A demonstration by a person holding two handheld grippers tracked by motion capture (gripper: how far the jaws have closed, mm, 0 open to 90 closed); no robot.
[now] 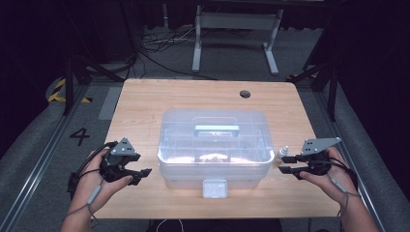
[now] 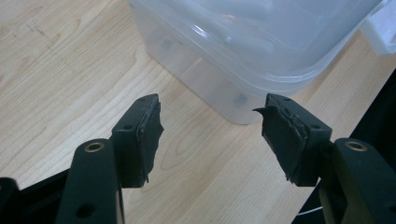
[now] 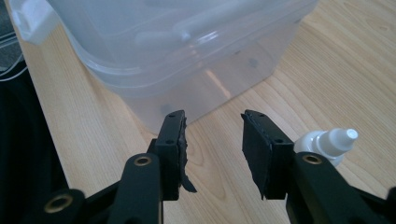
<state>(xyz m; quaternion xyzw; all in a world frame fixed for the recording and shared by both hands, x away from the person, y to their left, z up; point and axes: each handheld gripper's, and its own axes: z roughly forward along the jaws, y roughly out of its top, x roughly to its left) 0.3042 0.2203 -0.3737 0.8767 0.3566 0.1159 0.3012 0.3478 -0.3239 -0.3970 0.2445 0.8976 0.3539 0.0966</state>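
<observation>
Two grippers, left [image 1: 140, 175] and right [image 1: 285, 164], stand released, nothing between their jaws, flanking the lidded box [image 1: 215, 145] mid-desk toward the near edge. The right risks toppling the small bottle [image 1: 282, 154] just beside it when reaching in.

wooden table [image 1: 145, 104] with clear lidded box [image 1: 215, 145] and small white bottle [image 1: 282, 153]
</observation>
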